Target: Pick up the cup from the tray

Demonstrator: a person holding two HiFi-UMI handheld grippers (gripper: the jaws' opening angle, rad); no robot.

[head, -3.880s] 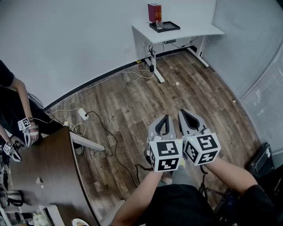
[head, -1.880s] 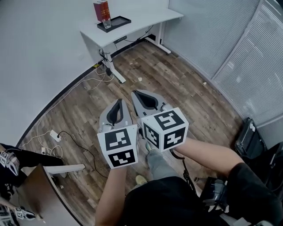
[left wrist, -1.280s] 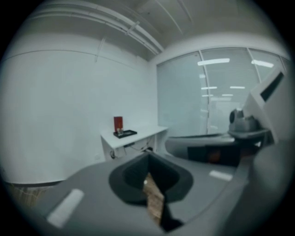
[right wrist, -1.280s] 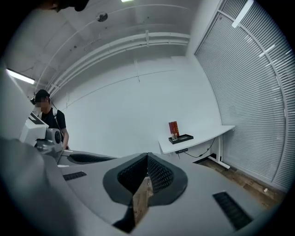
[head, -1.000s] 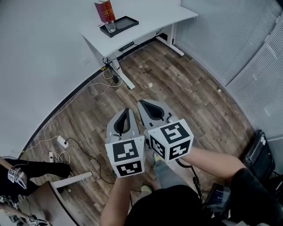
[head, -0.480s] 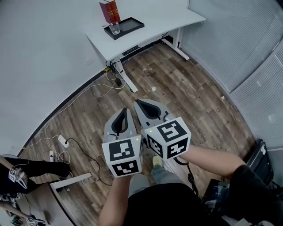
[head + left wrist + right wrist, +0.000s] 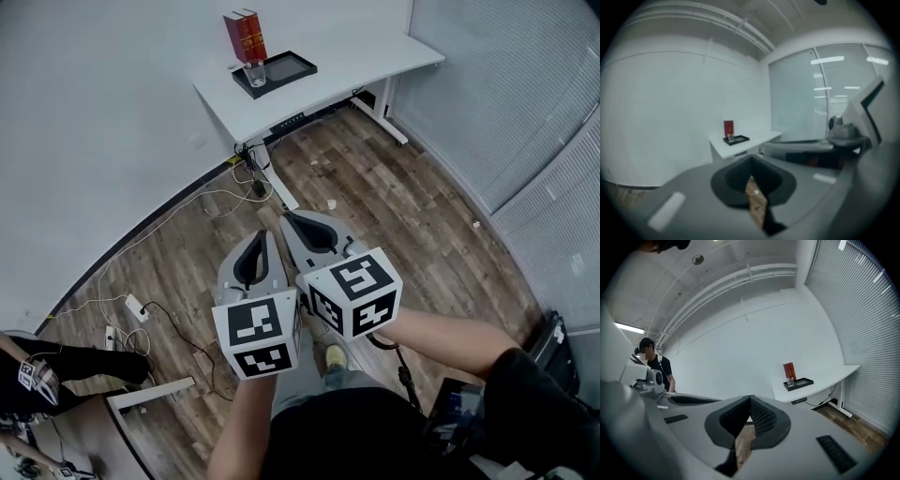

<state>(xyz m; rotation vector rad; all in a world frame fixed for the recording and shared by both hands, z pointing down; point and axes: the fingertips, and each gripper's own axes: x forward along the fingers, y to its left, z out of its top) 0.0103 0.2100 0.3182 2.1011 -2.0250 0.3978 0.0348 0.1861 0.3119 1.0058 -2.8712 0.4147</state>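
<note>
Both tongs are clenched right now, and neither one has anything in it. My left tongs [image 7: 262, 239] have their tips pressed together. In the left gripper view, all I see through the little gap behind the tips is floor. Same story for my right tongs [image 7: 292, 221]: tips meeting, just wood planks showing behind them. The two sit side by side, almost touching, out in front of me over the floor [image 7: 412, 202], aimed roughly toward the counter [image 7: 366, 56].

The cup [image 7: 255, 73] is well away from both tongs. It's a clear glass standing upright at the left end of the black tray [image 7: 292, 67], which sits on the white counter by the wall. A red box [image 7: 244, 36] stands right behind the cup; I can't tell if it's on the tray or just behind it.

Between me and the counter it's plain floor. Cables [image 7: 220, 199] trail from under the counter along the wall to a power strip [image 7: 137, 307], off to the left. Blinds [image 7: 525, 112] cover the wall on the right, and a dark bag [image 7: 555, 339] sits at the right edge. Someone else's legs [image 7: 66, 361] show at the lower left, well clear of my tongs.
</note>
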